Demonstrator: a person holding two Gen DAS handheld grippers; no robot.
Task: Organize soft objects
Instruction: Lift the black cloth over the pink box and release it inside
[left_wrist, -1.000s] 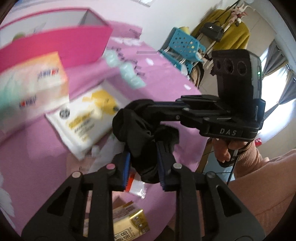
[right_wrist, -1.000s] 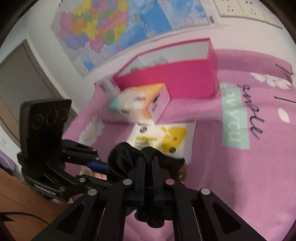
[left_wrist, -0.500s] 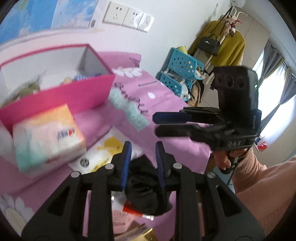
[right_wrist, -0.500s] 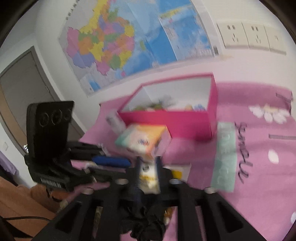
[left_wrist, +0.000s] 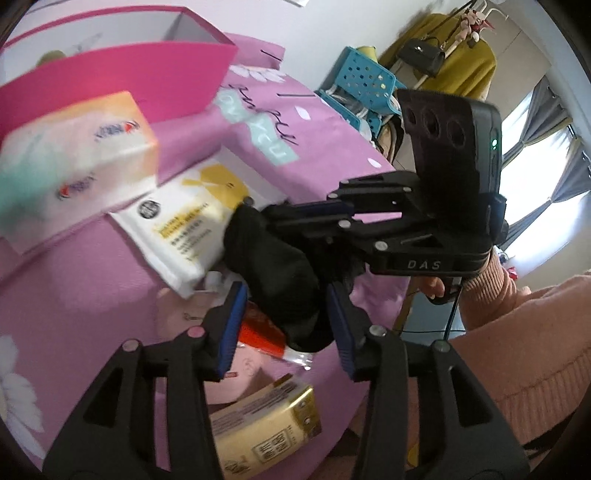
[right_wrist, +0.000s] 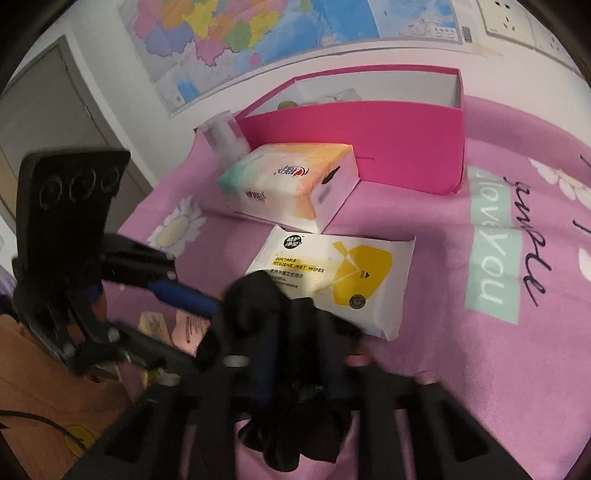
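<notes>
Each camera looks forward along its own fingers from close above the pink cloth (right_wrist: 424, 295), the left wrist view facing rightward onto the right gripper (left_wrist: 295, 218) and the right wrist view toward the map wall (right_wrist: 258, 33), both sharing the black bundle (left_wrist: 273, 266), wet wipes pack (right_wrist: 332, 280), tissue pack (left_wrist: 74, 158) and pink box (right_wrist: 369, 136).

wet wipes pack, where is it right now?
The wet wipes pack lies flat on the pink cloth, centre of the right wrist view, just in front of the tissue box, behind the black fabric.

pink box (left_wrist: 110, 70) contents blurred, tissue pack (left_wrist: 70, 162) smeared, right gripper (right_wrist: 295, 354) fingertips buried in black cloth (right_wrist: 280, 314)
</notes>
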